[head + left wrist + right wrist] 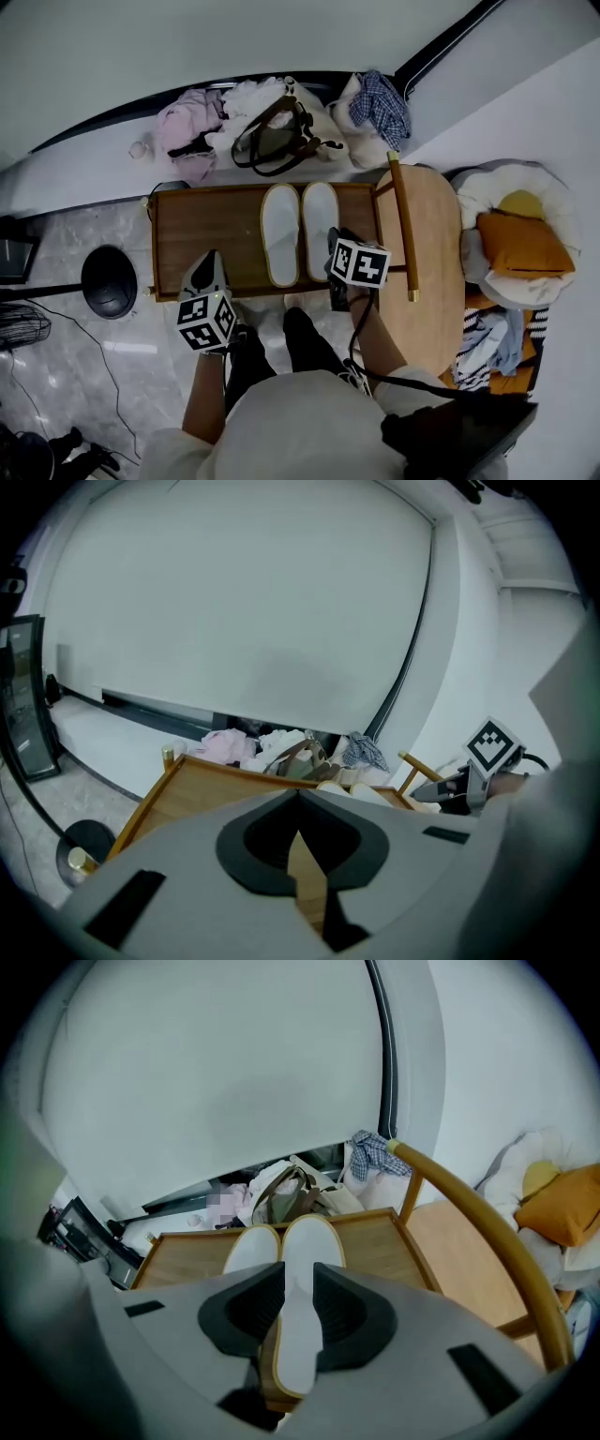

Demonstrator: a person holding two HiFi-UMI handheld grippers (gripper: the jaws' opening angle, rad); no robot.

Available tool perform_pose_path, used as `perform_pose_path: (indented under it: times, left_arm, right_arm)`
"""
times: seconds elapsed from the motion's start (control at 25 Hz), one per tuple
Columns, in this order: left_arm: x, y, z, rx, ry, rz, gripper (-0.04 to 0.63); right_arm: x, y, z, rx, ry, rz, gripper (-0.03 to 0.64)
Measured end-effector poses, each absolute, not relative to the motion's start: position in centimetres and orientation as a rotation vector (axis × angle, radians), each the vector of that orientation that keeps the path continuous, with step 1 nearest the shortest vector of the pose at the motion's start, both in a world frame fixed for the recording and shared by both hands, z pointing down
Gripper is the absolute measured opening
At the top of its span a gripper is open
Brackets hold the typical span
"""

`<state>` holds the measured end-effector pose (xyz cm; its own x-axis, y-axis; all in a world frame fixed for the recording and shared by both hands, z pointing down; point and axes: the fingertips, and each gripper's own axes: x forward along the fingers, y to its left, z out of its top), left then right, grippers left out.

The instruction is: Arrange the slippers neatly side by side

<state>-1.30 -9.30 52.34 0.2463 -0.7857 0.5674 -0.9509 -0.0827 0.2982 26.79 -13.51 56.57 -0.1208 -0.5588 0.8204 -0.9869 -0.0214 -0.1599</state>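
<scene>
1. Wood-grained, raised-rimmed rectangular tray (187, 234) is seen below both grippers.
2. Right gripper (299, 1274) jaws are held apart, one slipper (298, 1344) seen between them, unpressed; left gripper (300, 799) jaws are pressed together, empty.
3. Two flat, oval, tan-edged white slippers (280, 234) are contained in the tray, touching side by side.
4. Long axes are parallel, toes pointed at the wall (281, 37).

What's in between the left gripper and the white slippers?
Just bare wood. The head view shows only the plain surface of the wooden tray between the left gripper and the slippers.
</scene>
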Motion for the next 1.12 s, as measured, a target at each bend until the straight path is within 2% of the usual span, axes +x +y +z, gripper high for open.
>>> perform_pose_path:
  times: [0.64,1.12]
  left_arm:
    - [3.8,-14.1,42.6,2.175,-1.559,0.254,0.017]
    - [4.5,-16.2,40.5,2.229,-1.584,0.299,0.017]
  right_arm:
    - [30.2,-13.7,47.4,1.786,-1.827,0.922,0.077]
    - [31.9,-14.5,43.5,1.858,-1.939,0.776,0.041]
